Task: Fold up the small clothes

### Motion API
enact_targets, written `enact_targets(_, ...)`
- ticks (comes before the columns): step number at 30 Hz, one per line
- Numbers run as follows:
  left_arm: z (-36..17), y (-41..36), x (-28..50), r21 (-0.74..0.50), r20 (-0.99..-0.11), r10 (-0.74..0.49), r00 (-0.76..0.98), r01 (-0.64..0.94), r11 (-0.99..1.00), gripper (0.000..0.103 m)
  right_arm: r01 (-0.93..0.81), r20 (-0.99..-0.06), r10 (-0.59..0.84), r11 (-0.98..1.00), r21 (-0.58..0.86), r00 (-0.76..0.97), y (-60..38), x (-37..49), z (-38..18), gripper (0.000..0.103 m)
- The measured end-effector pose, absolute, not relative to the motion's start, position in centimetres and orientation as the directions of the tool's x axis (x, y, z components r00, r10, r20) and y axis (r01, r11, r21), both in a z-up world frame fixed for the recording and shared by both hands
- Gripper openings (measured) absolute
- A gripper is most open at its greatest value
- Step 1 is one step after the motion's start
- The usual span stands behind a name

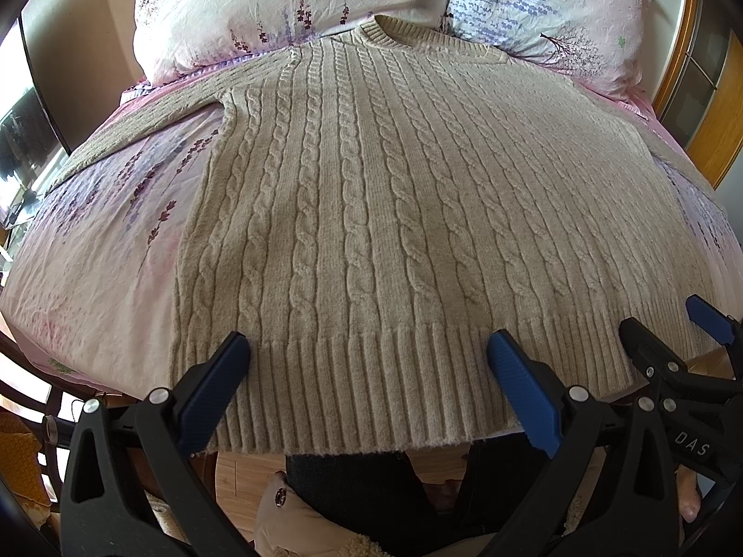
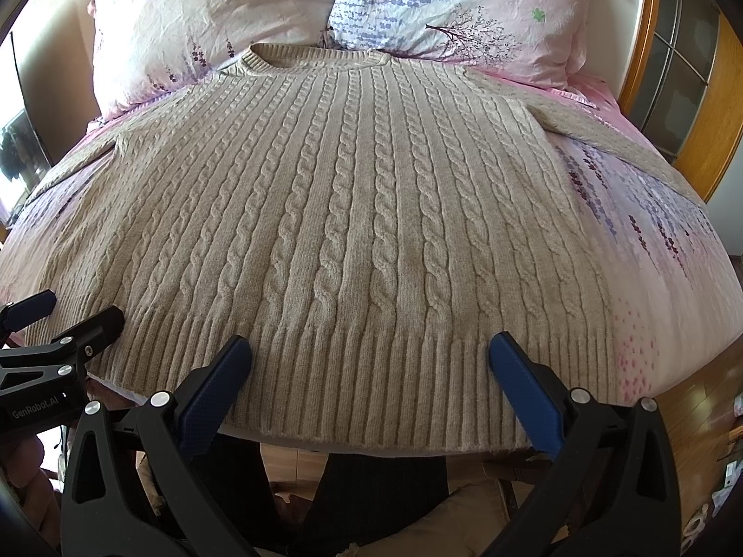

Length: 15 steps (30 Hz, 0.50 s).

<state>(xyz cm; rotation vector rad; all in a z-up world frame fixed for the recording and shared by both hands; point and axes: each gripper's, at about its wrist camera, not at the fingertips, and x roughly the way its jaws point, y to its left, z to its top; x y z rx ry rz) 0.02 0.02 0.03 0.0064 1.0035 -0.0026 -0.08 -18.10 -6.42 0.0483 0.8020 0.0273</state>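
two open grippers point(image 1: 369, 352) point(image 2: 369, 352), one sweater point(image 1: 394, 213), two pillows point(image 1: 260, 4)

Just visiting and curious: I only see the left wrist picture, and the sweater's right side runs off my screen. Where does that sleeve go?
Observer: The sleeve lies flat, angling across the bedsheet toward a wooden frame.
Operator: Is the right gripper holding anything?
Observer: No, the right gripper is wide open, jaws standing either side of the hem's right half.
Operator: The hem's right corner is hidden here.
Observer: That corner lies flat at the bedsheet's edge, untouched.
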Motion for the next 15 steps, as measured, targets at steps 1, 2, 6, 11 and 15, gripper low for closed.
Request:
enact_targets(1,0.0,0.0,0.0,0.004,-0.843,0.001,0.538,0.005,1.000,0.101,-0.018,-0.714,0.049,0.999,0.051,0.698,-18.1,-0.1,-6.4,0.102)
enact_targets(2,0.0,0.0,0.0,0.005,-0.843,0.001,0.539,0.005,1.000,0.101,-0.026,-0.710,0.053,0.998,0.049,0.702,-18.1,0.1,-6.4,0.102)
enact_targets(6,0.3,0.1,0.1,0.007,-0.840,0.001,0.542,0.009,1.000,0.101,-0.085,-0.673,0.098,0.995,0.052,0.733,-18.5,0.0,-6.6,0.102)
enact_targets(11,0.4,0.3,0.7,-0.015,-0.833,-0.025,0.552,0.022,1.000,0.101,-0.116,-0.657,0.137,0.990,0.075,0.741,-19.1,0.4,-6.5,0.102)
enact_targets(15,0.9,1.2,2.1,-0.063,-0.823,-0.064,0.564,0.021,0.998,0.101,-0.134,-0.662,0.166,0.986,0.100,0.731,-19.5,1.3,-6.1,0.102)
